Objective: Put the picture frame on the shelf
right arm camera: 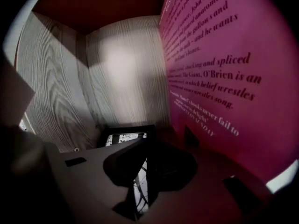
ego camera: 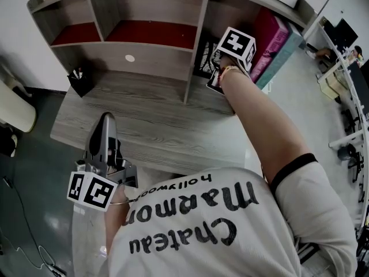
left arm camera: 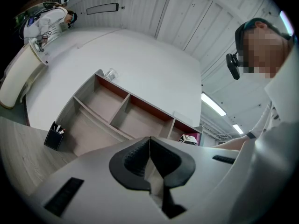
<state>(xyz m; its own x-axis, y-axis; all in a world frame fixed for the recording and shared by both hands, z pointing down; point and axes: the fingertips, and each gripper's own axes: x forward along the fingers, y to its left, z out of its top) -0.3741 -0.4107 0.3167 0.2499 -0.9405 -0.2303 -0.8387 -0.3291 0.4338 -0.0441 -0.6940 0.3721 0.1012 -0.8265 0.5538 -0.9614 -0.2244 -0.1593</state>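
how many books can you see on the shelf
2. A magenta book stands in the right compartment of the shelf, and a teal book stands against its outer side. More may be hidden from view.

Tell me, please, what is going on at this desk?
A person is putting a picture frame into the lower right compartment of the shelf. The right gripper reaches into that compartment, its jaws closed on the frame's edge, close beside a magenta book. The frame has not been let go yet. The left gripper hangs over the near edge of the desk, jaws together and empty.
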